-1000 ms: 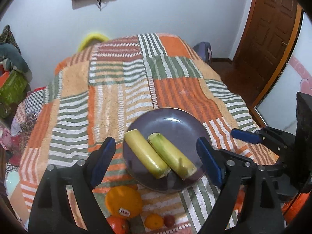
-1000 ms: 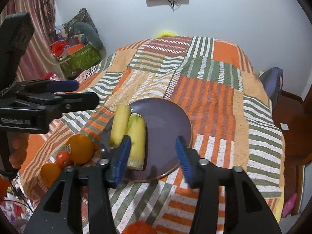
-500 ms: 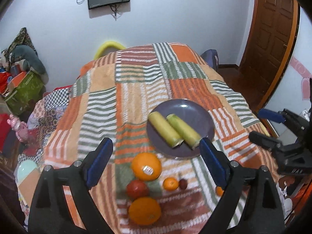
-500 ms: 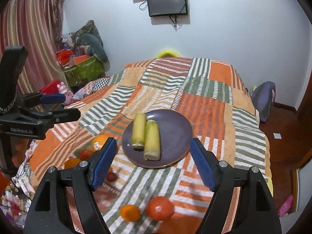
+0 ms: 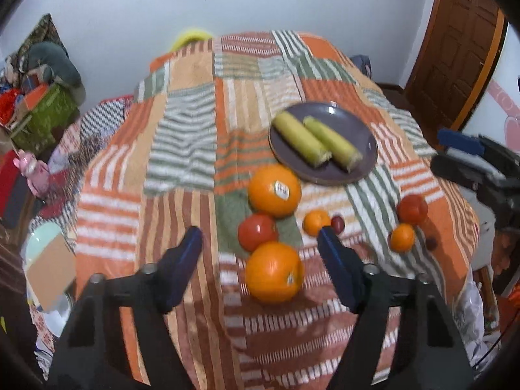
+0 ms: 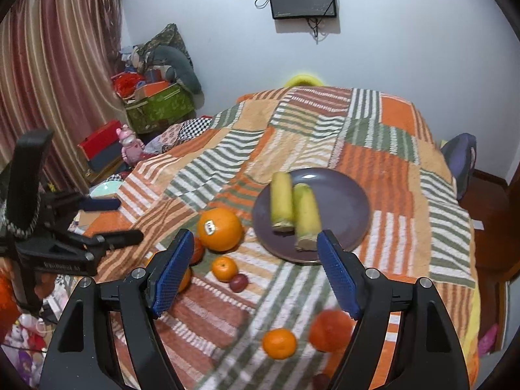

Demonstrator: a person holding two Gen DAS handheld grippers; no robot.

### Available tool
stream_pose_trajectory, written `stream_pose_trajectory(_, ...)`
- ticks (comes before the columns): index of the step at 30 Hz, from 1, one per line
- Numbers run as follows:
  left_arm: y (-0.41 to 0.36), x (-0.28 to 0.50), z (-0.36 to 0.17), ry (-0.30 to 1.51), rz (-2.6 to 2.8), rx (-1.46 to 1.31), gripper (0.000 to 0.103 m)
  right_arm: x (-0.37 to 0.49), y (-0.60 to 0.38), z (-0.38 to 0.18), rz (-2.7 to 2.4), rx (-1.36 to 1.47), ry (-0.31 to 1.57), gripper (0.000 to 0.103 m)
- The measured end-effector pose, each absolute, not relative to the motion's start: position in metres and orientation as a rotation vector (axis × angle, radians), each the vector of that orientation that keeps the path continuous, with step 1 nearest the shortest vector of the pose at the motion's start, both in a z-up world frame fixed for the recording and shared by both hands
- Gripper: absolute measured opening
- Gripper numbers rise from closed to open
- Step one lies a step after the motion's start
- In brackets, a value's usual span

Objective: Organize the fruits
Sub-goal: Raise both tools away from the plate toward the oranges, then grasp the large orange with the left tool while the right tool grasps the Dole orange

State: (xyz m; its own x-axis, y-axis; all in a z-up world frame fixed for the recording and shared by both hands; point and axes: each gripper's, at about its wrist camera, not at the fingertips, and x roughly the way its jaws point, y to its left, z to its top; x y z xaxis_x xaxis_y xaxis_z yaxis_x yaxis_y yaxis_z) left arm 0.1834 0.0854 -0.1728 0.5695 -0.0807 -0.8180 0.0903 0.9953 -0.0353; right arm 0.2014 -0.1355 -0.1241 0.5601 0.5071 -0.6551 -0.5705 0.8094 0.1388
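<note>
A grey plate point(image 5: 364, 136) point(image 6: 351, 208) holds two yellow-green corn cobs point(image 5: 317, 141) point(image 6: 294, 208) on the striped bedspread. In front of it lie two big oranges point(image 5: 274, 190) point(image 5: 273, 271), a red tomato point(image 5: 257, 231), a small mandarin point(image 5: 316, 222) and a small dark red fruit point(image 5: 338, 224). Further right lie another tomato point(image 5: 412, 208) point(image 6: 330, 330) and mandarin point(image 5: 402, 237) point(image 6: 279, 343). My left gripper point(image 5: 260, 253) is open and empty above the near orange. My right gripper point(image 6: 253, 269) is open and empty above the bedspread in front of the plate.
The bed's patchwork cover point(image 6: 373, 136) drops off at its edges. Boxes and clutter point(image 6: 159, 104) stand by the curtain at the left. A wooden door point(image 5: 455, 42) is at the right. A pink toy point(image 6: 131, 144) sits beside the bed.
Both grippers have pulled back and up from the plate. More loose fruit has come into view in front of the plate. The corn cobs lie as before.
</note>
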Motion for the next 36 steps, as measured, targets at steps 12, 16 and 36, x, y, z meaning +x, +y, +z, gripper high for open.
stream_pose_trajectory(12, 0.067, 0.192, -0.248, 1.123, -0.151, 0.038, 0.069, 0.196, -0.120, -0.138, 0.636, -0.098, 0.784, 0.075)
stream_pose_trajectory(16, 0.064, 0.203, -0.264, 1.179, -0.155, 0.023, 0.071, 0.199, -0.121, -0.142, 0.632, -0.092, 0.799, 0.075)
stream_pose_trajectory(36, 0.118, 0.195, -0.235, 1.059, -0.106, -0.117, 0.062, 0.230, -0.060, -0.182, 0.703, -0.170, 0.899, 0.075)
